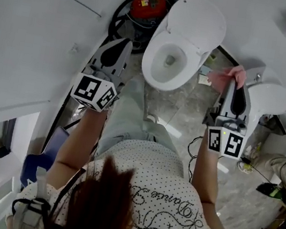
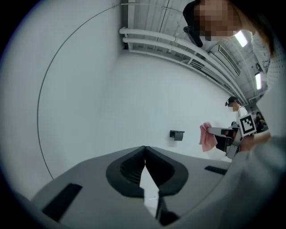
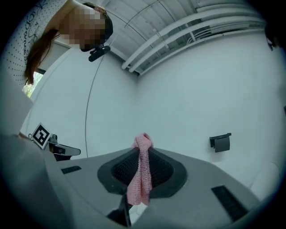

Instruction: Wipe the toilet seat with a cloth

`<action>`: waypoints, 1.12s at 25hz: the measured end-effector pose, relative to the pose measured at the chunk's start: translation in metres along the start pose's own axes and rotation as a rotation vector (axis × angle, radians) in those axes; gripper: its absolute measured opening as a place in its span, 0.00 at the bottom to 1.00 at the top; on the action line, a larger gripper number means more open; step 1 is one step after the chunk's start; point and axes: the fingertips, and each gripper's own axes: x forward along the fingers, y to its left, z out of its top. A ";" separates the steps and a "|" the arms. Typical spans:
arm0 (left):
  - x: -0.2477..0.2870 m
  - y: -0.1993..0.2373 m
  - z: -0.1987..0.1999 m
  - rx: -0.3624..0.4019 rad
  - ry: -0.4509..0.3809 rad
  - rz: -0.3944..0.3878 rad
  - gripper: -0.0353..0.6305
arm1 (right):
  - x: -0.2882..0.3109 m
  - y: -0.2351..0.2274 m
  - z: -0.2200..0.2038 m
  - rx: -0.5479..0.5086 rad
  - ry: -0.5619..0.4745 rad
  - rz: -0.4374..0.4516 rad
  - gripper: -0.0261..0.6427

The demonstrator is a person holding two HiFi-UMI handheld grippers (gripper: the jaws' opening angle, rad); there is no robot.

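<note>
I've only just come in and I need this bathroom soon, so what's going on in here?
A person stands facing the toilet with a gripper in each hand. The right gripper is shut on a pink cloth, held in the air to one side of the bowl, not touching the seat. The left gripper is shut and empty, off to the other side. The lid is up, and wiping has not begun.

Floor (image 1: 186,116): grey glossy tile w/ pale streaks. Toilet (image 1: 149,63) stands on it at top centre, lid up, bowl open. Red machine (image 1: 151,2) w/ black hose (image 1: 117,20) sits on floor just left of toilet, by wall. 2nd white fixture (image 1: 276,98) stands at right. Misc. clutter (image 1: 269,188) far right, type unclear.
</note>
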 end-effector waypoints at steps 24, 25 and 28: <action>0.266 0.170 -0.109 -0.085 0.221 -0.297 0.06 | 0.217 -0.007 -0.171 0.041 0.327 -0.201 0.14; 0.271 0.170 -0.118 -0.091 0.233 -0.294 0.06 | 0.218 -0.010 -0.181 0.051 0.338 -0.204 0.14; 0.281 0.171 -0.139 -0.105 0.253 -0.277 0.06 | 0.227 -0.013 -0.206 0.067 0.358 -0.179 0.14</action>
